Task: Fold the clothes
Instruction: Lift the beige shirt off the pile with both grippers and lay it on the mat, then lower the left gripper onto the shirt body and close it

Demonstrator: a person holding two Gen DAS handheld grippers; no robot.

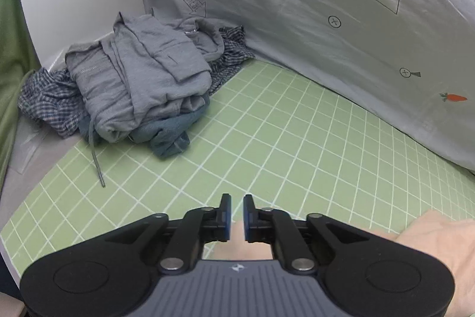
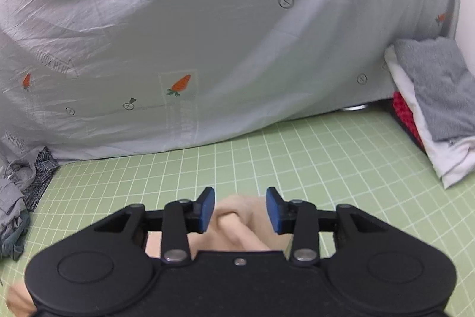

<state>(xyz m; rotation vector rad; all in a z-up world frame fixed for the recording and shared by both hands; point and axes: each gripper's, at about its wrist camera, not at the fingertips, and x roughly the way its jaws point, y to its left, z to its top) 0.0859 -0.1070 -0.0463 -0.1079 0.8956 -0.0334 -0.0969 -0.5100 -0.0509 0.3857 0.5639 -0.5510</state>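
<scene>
A peach garment (image 2: 237, 225) lies low on the green gridded worktop (image 1: 267, 138), right under both tools, likely drawn there so it can be folded on the open part of the mat. The unfolded heap (image 1: 139, 79) of grey, checked and teal clothes sits well apart at the far left corner against the carrot-print sheet (image 1: 297, 5), while a folded stack (image 2: 436, 109) of grey on white rests at the far right edge (probably the finished pile).

The left gripper (image 1: 237, 217) has its fingers (image 1: 226, 216) nearly closed, with only a narrow gap; peach cloth shows in that gap, but whether they pinch it I cannot tell. The right gripper (image 2: 240, 210) has its fingers (image 2: 207, 208) spread wide, straddling a raised fold of the peach cloth without clamping it, seemingly poised to take hold
</scene>
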